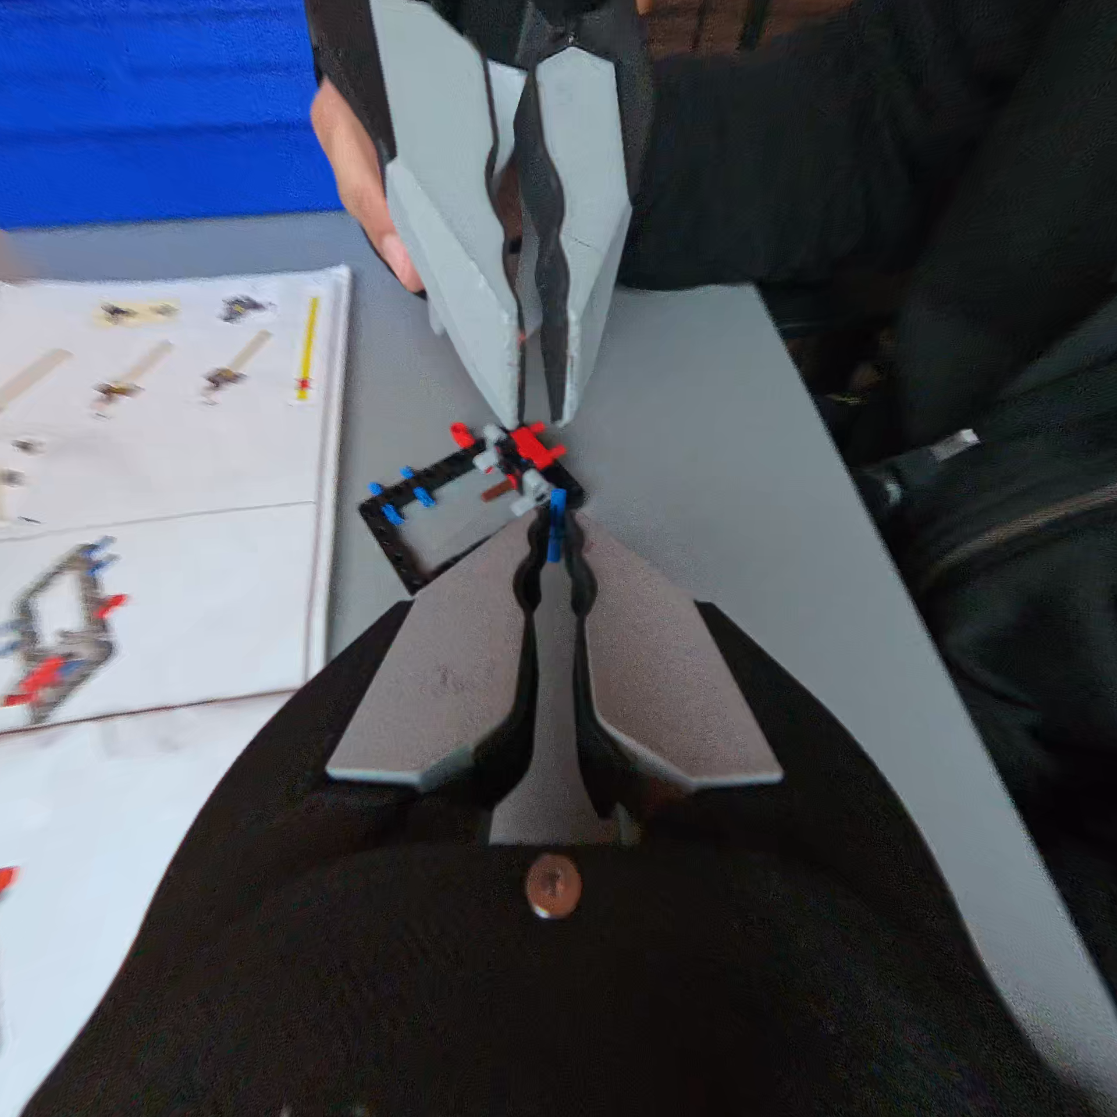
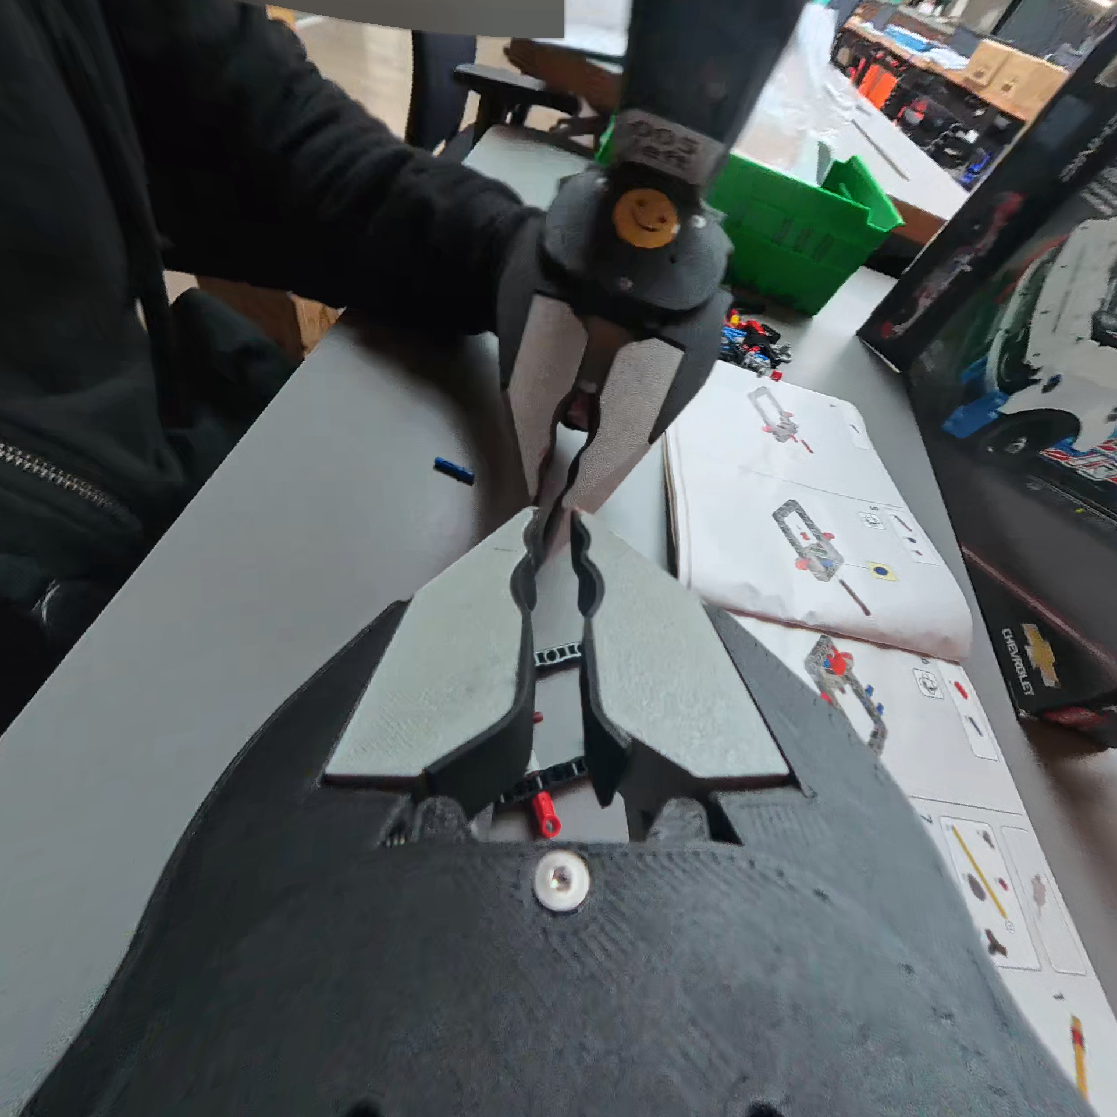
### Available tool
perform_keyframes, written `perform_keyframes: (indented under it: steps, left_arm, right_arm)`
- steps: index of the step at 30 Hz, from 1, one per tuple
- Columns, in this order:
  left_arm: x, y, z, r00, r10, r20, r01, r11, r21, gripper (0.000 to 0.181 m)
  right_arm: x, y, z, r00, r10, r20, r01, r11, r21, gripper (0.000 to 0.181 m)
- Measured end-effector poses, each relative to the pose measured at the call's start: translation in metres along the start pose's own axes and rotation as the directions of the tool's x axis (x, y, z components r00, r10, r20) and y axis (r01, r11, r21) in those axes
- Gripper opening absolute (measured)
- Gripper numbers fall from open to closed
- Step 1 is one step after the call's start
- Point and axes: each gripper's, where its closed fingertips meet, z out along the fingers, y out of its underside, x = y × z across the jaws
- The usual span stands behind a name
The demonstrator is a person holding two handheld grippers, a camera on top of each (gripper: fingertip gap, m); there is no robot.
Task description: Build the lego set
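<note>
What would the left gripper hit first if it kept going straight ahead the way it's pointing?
Most likely the lego frame: the left gripper, shut on a blue pin, points at its near corner, with the right gripper just beyond.

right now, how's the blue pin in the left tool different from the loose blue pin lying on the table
The held blue pin is clamped in the left tool; the loose blue pin lies free, with nothing touching it. The held blue pin is at a corner of the black frame; the loose blue pin sits flat on the bare table, apart from the build. Both are slim and blue.
</note>
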Motion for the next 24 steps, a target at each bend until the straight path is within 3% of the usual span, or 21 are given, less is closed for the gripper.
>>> perform_keyframes:
  steps: [3,10,24]
  left_arm:
    - [0.011,0.004,-0.001,0.98,-0.137,-0.146,0.136,0.991,-0.015,0.002]
    - [0.012,0.012,-0.001,0.94,-0.262,-0.219,0.257,0.965,-0.051,0.002]
    - [0.026,0.016,0.001,0.867,-0.369,-0.335,0.352,0.929,-0.113,0.002]
  right_arm:
    - [-0.016,0.006,0.009,0.997,-0.051,0.054,0.054,0.997,-0.047,0.008]
    - [-0.023,0.028,0.026,0.987,-0.151,0.056,0.159,0.971,-0.181,0.004]
    - [-0.037,0.03,0.032,0.956,-0.282,0.083,0.293,0.935,-0.199,0.002]
